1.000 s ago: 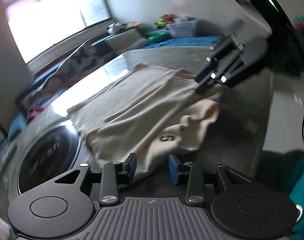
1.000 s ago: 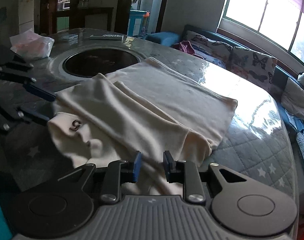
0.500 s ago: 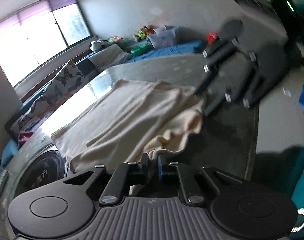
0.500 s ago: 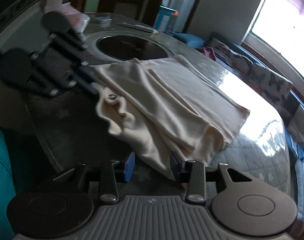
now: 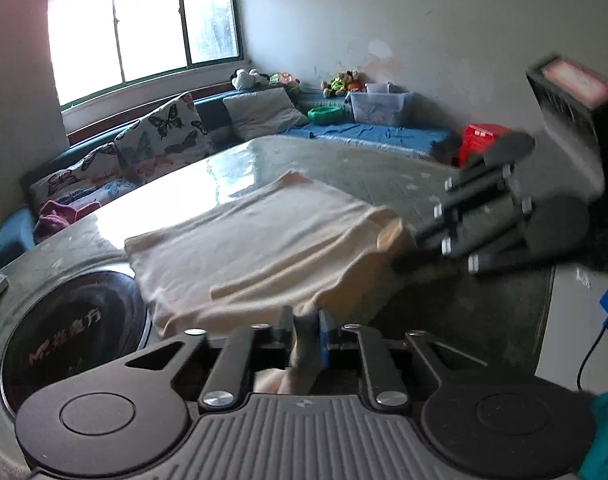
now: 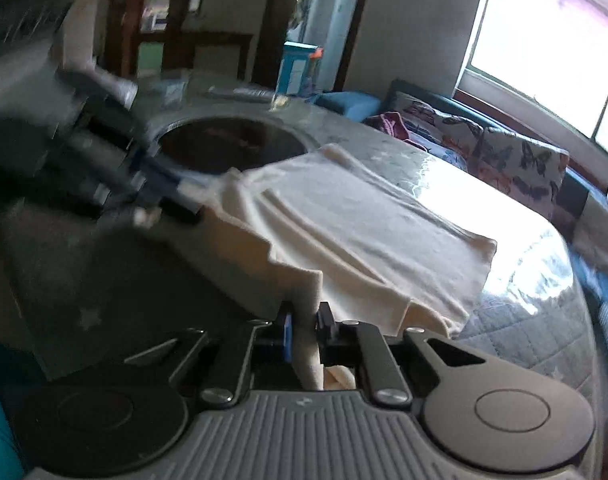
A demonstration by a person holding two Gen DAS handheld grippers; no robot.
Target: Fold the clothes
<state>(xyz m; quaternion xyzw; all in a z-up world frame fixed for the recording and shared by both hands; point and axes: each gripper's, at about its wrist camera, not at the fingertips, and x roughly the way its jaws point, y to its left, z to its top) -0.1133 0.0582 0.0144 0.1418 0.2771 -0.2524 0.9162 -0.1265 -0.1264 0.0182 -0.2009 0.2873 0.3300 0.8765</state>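
**Mia:** What does the cream shirt [image 5: 263,248] look like?

**Ben:** It is soft and pale, folded over itself with long creases on top. It lies on the grey table [image 5: 344,160], next to the round black plate [image 5: 71,336] set in the tabletop. The side nearest the table's edge is lifted up, and the far side lies flat by the shiny bright patch.

**Mia:** Who is lifting it?

**Ben:** Both grippers. The left gripper [image 5: 306,334] has a bit of cloth squeezed between its fingers. Its jaws have just been opening a little, but the cloth still sits tight between them. The right gripper [image 6: 304,330] pinches the other near corner. Its jaws have just been closing, and now they press on the cloth.

**Mia:** Is anything hard to see?

**Ben:** Yes. The left camera shows the right gripper as a smeary dark shape at the shirt's corner, and the right camera shows the left one just as smeary. The shirt's near edge hangs down in shadow. Some cloth goes behind the fingers, so I can't see where it ends. I can't tell which part of the shirt each one holds.

**Mia:** How are the grippers held?

**Ben:** Both tip down toward the table, one at each end of the lifted edge, well apart. The cloth between them dips a little. A bit of teal sleeve [image 5: 604,432] peeks in at the corner.
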